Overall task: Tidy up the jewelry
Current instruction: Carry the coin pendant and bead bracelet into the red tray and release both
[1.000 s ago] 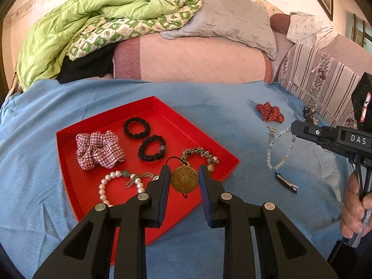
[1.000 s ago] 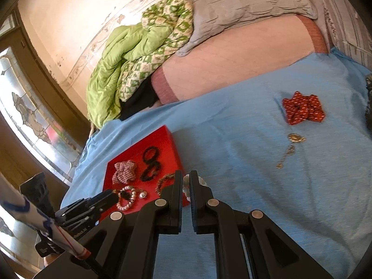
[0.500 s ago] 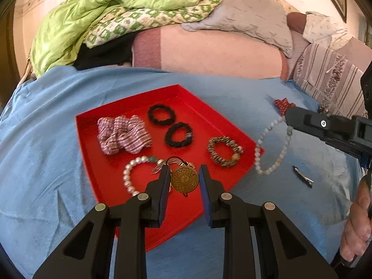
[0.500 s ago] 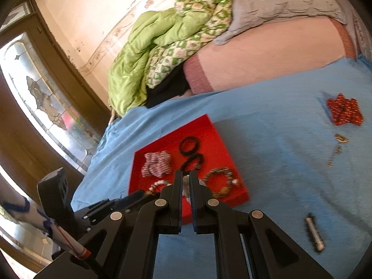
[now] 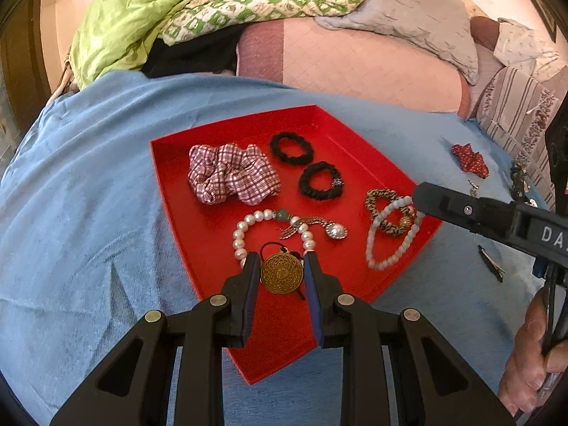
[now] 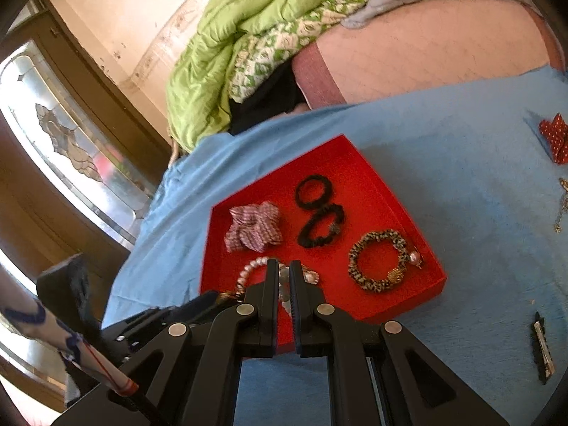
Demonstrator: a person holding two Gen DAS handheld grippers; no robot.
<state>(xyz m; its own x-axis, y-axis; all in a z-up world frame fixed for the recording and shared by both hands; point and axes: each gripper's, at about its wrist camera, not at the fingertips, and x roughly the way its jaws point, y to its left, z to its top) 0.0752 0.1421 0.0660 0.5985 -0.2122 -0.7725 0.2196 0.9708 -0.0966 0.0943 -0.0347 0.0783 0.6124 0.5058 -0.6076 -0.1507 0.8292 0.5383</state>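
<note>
A red tray [image 5: 177, 191] lies on the blue bed cover. It holds a plaid scrunchie [image 5: 230, 177], two black hair ties [image 5: 291, 147], a pearl bracelet [image 5: 248, 223] and a leopard-print bracelet [image 6: 378, 266]. My left gripper [image 5: 282, 269] is shut on a round brass pendant [image 5: 282, 273], held just above the tray's near part. My right gripper [image 6: 283, 273] is shut on a pale bead bracelet [image 5: 390, 245] that hangs over the tray's right side, above the leopard bracelet; in the right wrist view only a few beads show between the fingers.
On the cover right of the tray lie a dark hair clip [image 6: 543, 351], a red dotted bow [image 5: 470, 159] and a thin gold chain piece [image 6: 562, 206]. Pillows and a green quilt [image 5: 177, 10] are piled at the far side.
My right gripper has carried the pale bead bracelet leftward from the blue cover to above the tray's right side. My left gripper still holds the pendant and has shifted slightly toward the tray.
</note>
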